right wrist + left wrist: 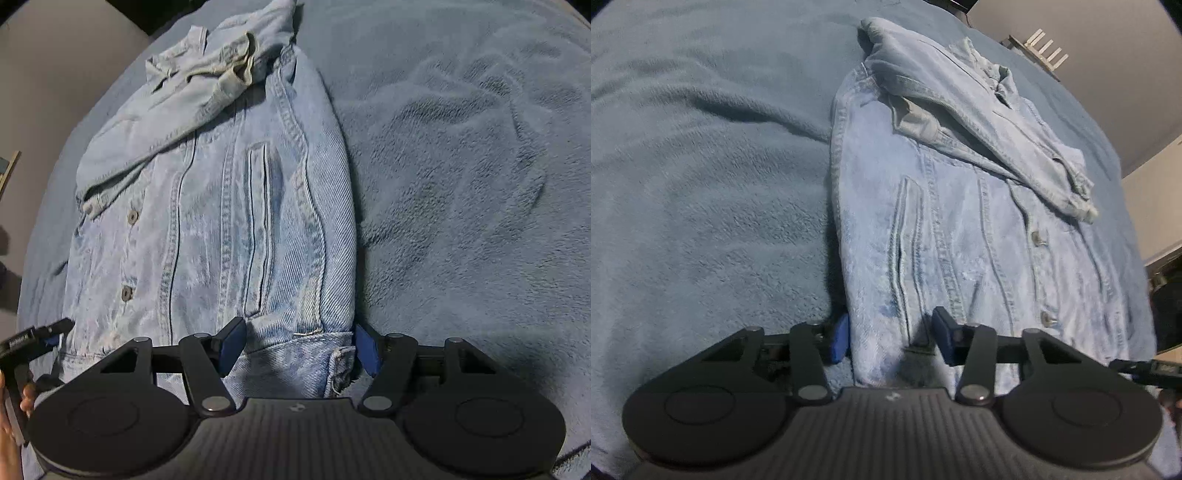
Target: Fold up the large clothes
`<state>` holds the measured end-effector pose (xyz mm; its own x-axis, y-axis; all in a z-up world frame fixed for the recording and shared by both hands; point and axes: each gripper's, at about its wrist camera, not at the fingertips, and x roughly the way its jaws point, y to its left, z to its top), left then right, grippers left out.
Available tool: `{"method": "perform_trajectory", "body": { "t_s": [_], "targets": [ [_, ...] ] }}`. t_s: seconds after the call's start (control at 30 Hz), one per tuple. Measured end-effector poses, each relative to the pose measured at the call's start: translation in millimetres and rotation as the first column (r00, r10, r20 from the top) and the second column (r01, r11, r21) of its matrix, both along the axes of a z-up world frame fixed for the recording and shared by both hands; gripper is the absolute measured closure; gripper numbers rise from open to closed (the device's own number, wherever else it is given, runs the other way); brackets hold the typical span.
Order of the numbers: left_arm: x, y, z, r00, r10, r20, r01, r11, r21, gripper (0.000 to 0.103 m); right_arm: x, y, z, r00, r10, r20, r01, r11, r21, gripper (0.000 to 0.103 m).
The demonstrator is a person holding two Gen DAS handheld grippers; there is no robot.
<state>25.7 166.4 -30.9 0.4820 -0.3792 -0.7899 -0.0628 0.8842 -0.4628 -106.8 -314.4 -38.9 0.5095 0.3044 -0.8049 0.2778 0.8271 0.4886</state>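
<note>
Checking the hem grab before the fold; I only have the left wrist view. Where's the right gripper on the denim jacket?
Observer: The right gripper straddles the denim jacket's far hem corner. There is a pad on either side and the denim lies flat, not pinched.
Operator: Anything at that corner?
Observer: A waist adjuster tab sits next to the outer pad.
Operator: Bedding on that side?
Observer: The blue blanket is wrinkled beside that edge.
</note>
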Motion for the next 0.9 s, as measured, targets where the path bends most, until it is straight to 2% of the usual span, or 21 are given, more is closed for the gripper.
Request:
{"method": "perform_trajectory", "body": {
  "t_s": [0.17, 0.23, 0.3, 0.4, 0.47, 0.6, 0.67, 0.73, 0.83, 0.87, 0.9],
  "targets": [
    [-8.5, 8.9, 9.4, 0.995, -0.044, 0.093, 0.059, 0.985, -0.16, 0.063, -9.1, 2.6, 11.9, 0.997, 0.019, 0.073, -0.023, 0.999, 0.046, 0.038],
    [-7.5, 13.3, 7.3, 0.995, -0.042, 0.095, 0.061, 0.976, -0.211, 0.063, -9.7, 3.7, 16.1, 0.994, 0.038, 0.106, -0.046, 0.996, 0.077, 0.038],
    [-3.7, 14.7, 3.2, 0.997, -0.041, 0.071, 0.056, 0.972, -0.23, 0.063, -6.7, 4.3, 15.4, 0.992, 0.052, 0.115, -0.063, 0.993, 0.098, 0.038],
    [-0.3, 11.9, -2.0, 0.999, -0.044, 0.03, 0.049, 0.978, -0.201, 0.063, 2.7, 9.6, 6.4, 0.996, 0.064, 0.054, -0.067, 0.996, 0.054, 0.04],
    [3.0, 4.3, -9.1, 0.997, -0.057, -0.042, 0.051, 0.989, -0.142, 0.063, 7.4, 12.4, 3.2, 0.997, 0.069, 0.031, -0.07, 0.997, 0.033, 0.04],
    [7.7, -9.4, -8.3, 0.994, -0.096, -0.052, 0.092, 0.993, -0.076, 0.06, 7.5, 8.7, 1.1, 0.997, 0.066, 0.04, -0.068, 0.997, 0.039, 0.04],
    [8.4, -13.0, -7.5, 0.992, -0.116, -0.037, 0.113, 0.99, -0.084, 0.054, 8.3, 5.2, -1.5, 0.997, 0.06, 0.04, -0.062, 0.997, 0.049, 0.04],
    [5.9, -14.8, -4.1, 0.99, -0.139, 0.012, 0.14, 0.983, -0.123, 0.046, 10.6, 2.9, -5.1, 0.998, 0.053, 0.032, -0.055, 0.997, 0.052, 0.04],
    [-1.4, -11.6, 4.1, 0.987, -0.139, 0.084, 0.153, 0.967, -0.204, 0.044, 13.9, 4.7, -8.2, 0.998, 0.057, 0.03, -0.058, 0.997, 0.051, 0.04],
    [-1.8, -10.8, 3.5, 0.988, -0.133, 0.08, 0.147, 0.966, -0.211, 0.043, 13.9, 5.0, -8.0, 0.998, 0.058, 0.03, -0.06, 0.997, 0.05, 0.04],
    [-0.8, -10.0, 2.7, 0.99, -0.13, 0.054, 0.138, 0.972, -0.189, 0.043, 13.9, 5.8, -8.2, 0.998, 0.059, 0.032, -0.061, 0.997, 0.049, 0.04]
  ]
}}
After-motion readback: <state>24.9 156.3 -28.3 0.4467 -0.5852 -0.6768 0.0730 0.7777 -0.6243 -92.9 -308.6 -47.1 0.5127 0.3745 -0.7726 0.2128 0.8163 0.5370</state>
